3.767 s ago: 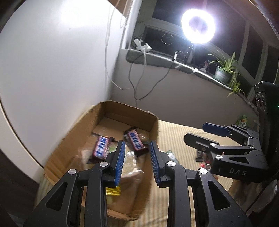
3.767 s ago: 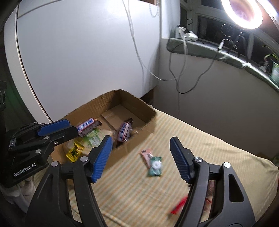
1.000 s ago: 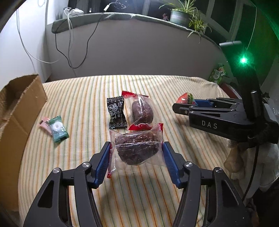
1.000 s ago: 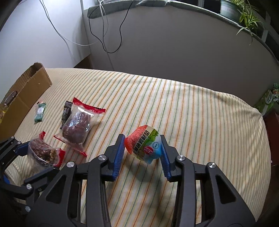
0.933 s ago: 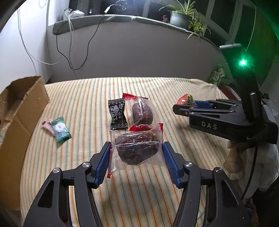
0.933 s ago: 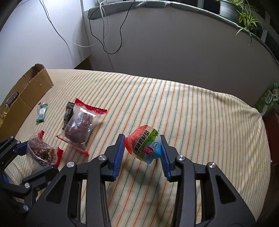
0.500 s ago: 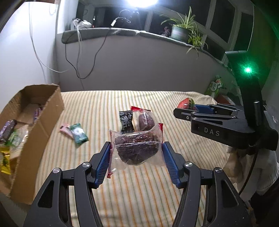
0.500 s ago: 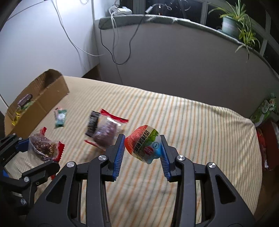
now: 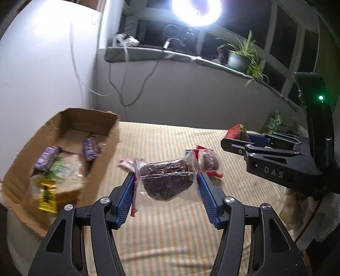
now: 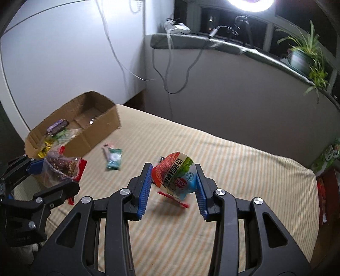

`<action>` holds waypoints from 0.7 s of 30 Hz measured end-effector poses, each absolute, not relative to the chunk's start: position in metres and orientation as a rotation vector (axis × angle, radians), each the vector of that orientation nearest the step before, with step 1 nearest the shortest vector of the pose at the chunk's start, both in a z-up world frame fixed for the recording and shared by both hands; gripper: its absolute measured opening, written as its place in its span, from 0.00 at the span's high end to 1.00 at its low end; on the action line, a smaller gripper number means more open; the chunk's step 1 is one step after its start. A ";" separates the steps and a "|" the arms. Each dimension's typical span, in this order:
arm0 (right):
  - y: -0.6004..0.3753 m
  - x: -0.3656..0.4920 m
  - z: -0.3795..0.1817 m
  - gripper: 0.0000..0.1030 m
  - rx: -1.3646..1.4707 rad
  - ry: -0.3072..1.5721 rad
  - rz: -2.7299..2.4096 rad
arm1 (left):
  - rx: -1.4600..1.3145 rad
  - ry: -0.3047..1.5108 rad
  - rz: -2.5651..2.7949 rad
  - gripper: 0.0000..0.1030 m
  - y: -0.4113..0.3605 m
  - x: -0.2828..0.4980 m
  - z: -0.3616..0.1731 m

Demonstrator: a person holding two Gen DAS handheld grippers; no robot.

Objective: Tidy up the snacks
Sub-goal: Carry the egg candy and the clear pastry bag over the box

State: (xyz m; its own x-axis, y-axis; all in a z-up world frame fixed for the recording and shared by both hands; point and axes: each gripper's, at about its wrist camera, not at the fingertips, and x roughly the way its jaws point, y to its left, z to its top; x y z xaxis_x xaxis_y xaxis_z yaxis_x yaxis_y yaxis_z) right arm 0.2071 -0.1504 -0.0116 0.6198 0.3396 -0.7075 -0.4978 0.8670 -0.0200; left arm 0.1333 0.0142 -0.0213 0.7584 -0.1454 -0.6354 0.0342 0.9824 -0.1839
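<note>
Left claw: black plastic frame with ribbed blue pads, clamped on the two sides of a clear crinkly packet of dark brown cake with red serrated ends; the packet hangs clear above the striped cloth.
Right claw: same build, pads pressed on a dome-shaped jelly cup, glossy, printed red, green and pale blue, tilted on its side and lifted off the surface.
Surface: a bed or bench, I cannot tell which, under a soft striped cloth in cream, orange and green, with rounded edges.
Cardboard box: plain brown corrugated card, open top, rough torn rim, at the left end of the cloth beside the white wall.
Box contents: two glossy chocolate bars, a yellow foil sachet and a green and clear wrapper, all blurred.
Loose snacks: a small green packet lies flat on the cloth near the box with a pink one touching it; a second red-edged clear packet with a dark round filling lies just behind the left claw's load.
Background: a ring lamp glares above a grey sill bearing cables and a potted spider plant.
</note>
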 end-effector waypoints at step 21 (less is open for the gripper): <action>-0.018 0.202 0.001 0.61 -0.303 0.727 0.681 | -0.240 0.670 0.070 0.43 0.115 0.111 -0.019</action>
